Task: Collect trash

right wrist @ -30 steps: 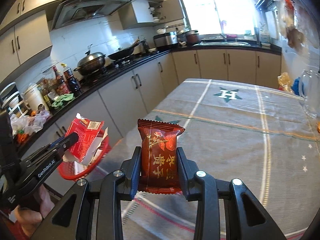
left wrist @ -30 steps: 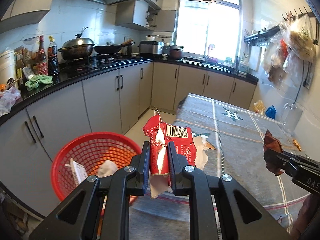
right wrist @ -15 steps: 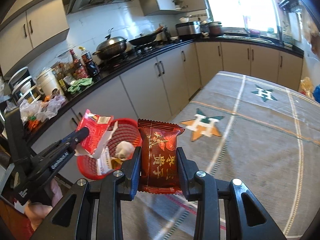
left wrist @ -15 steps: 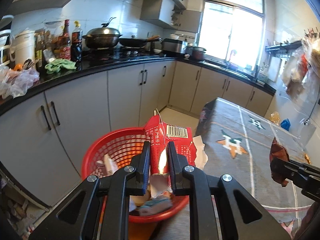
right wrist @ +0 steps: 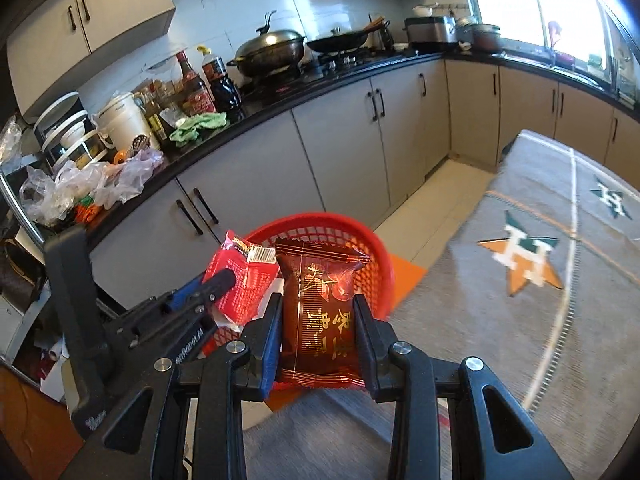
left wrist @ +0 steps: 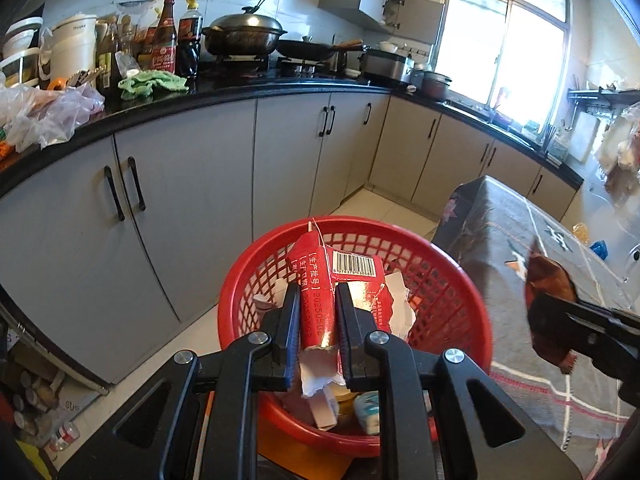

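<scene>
Left gripper (left wrist: pixel 317 322) clamping red carton (left wrist: pixel 338 280), above red basket (left wrist: pixel 448 280)

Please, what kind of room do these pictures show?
A home kitchen, most likely: a covered wok on a stove, sauce bottles on the black counter, and grey cabinets below.

pale tiled floor (left wrist: pixel 208 332) carrying a red mesh basket (left wrist: pixel 448 304) near the grey cabinets; to its right, a table under a grey patterned cloth (right wrist: pixel 532 280); far black countertop (left wrist: pixel 224 94) bearing bottles, pans and a green rag.
</scene>
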A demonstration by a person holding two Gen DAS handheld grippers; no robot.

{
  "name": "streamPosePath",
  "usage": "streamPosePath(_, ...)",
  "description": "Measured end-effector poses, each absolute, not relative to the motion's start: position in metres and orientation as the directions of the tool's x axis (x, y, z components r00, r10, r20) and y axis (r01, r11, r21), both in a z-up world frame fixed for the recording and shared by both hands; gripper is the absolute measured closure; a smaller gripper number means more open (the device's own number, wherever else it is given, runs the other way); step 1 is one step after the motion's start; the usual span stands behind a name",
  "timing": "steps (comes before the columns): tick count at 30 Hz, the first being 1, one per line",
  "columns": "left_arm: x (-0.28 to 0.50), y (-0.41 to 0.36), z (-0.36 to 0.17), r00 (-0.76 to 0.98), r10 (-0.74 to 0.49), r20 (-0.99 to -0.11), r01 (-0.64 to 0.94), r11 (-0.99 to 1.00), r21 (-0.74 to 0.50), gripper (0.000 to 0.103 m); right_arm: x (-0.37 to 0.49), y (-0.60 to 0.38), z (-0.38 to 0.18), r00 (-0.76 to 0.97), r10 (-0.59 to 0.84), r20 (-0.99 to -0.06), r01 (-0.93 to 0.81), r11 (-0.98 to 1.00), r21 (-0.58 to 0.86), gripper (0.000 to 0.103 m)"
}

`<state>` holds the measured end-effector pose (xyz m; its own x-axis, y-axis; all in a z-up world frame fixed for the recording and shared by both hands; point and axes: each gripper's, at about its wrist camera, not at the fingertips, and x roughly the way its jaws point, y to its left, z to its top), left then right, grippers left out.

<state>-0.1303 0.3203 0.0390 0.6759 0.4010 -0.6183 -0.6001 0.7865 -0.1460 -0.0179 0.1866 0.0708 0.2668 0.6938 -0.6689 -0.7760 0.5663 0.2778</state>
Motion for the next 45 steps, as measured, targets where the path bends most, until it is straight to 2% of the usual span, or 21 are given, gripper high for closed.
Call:
streamPosePath(3, -0.132, 0.321, 0.037, 0.673, 0.411, -0.615, -0.605, 0.784, -0.138, 0.085, -0.012, 0.195, 0.066, 0.251, 0.696, -0.673, -0.767, 0.567, 0.301, 0.06)
streamPosePath(5, -0.133, 0.321, 0.037, 0.673, 0.415, -0.612, -0.605, 0.785, -0.133, 0.083, -0.01, 0.197, 0.068, 0.256, 0.702, -0.664, -0.766, 0.567, 0.304, 0.042)
streamPosePath(7, -0.135, 0.324, 0.038, 0.672, 0.417, -0.612, -0.609, 0.781, -0.137, 0.071, -0.011, 0.193, 0.072, 0.263, 0.716, -0.647, -0.767, 0.562, 0.31, 0.04)
streamPosePath(9, -0.139, 0.325, 0.041, 0.673, 0.43, -0.601, -0.619, 0.773, -0.14, 0.066, -0.012, 0.19, 0.076, 0.275, 0.717, -0.641, -0.769, 0.564, 0.301, 0.04)
streamPosePath(11, -0.145, 0.32, 0.046, 0.67, 0.458, -0.584, -0.632, 0.765, -0.125, 0.064, -0.013, 0.182, 0.08, 0.283, 0.723, -0.631, -0.764, 0.567, 0.307, 0.04)
streamPosePath(14, -0.161, 0.306, 0.059, 0.676, 0.497, -0.544, -0.643, 0.759, -0.106, 0.045, -0.019, 0.163, 0.086, 0.298, 0.729, -0.616, -0.76, 0.572, 0.309, 0.039)
streamPosePath(16, -0.175, 0.289, 0.07, 0.68, 0.542, -0.493, -0.651, 0.756, -0.067, 0.021, -0.031, 0.148, 0.092, 0.355, 0.713, -0.605, -0.763, 0.595, 0.253, 0.031)
streamPosePath(19, -0.195, 0.261, 0.086, 0.679, 0.607, -0.413, -0.667, 0.745, -0.002, 0.011, -0.045, 0.124, 0.099, 0.414, 0.702, -0.579, -0.755, 0.62, 0.212, 0.017)
streamPosePath(21, -0.204, 0.241, 0.094, 0.672, 0.635, -0.381, -0.67, 0.74, 0.051, 0.003, -0.056, 0.103, 0.102, 0.463, 0.682, -0.567, -0.738, 0.65, 0.18, 0.012)
streamPosePath(27, -0.217, 0.184, 0.094, 0.621, 0.717, -0.318, -0.693, 0.691, 0.204, 0.0, -0.087, 0.042, 0.103, 0.58, 0.604, -0.547, -0.674, 0.733, 0.095, 0.002)
streamPosePath(32, -0.23, 0.143, 0.087, 0.69, 0.645, -0.329, -0.615, 0.762, 0.202, 0.0, -0.116, -0.012, 0.096, 0.698, 0.478, -0.533, -0.567, 0.823, -0.005, 0.0)
streamPosePath(36, -0.229, 0.122, 0.081, 0.704, 0.617, -0.35, -0.572, 0.786, 0.235, 0.0, -0.132, -0.048, 0.094, 0.745, 0.415, -0.522, -0.499, 0.867, -0.023, 0.0)
streamPosePath(41, -0.24, 0.112, 0.08, 0.735, 0.547, -0.401, -0.545, 0.828, 0.13, 0.0, -0.152, -0.076, 0.096, 0.779, 0.378, -0.5, -0.454, 0.89, -0.035, 0.0)
streamPosePath(45, -0.246, 0.109, 0.076, 0.751, 0.529, -0.396, -0.538, 0.837, 0.097, 0.0, -0.164, -0.088, 0.094, 0.793, 0.363, -0.49, -0.439, 0.898, -0.045, 0.0)
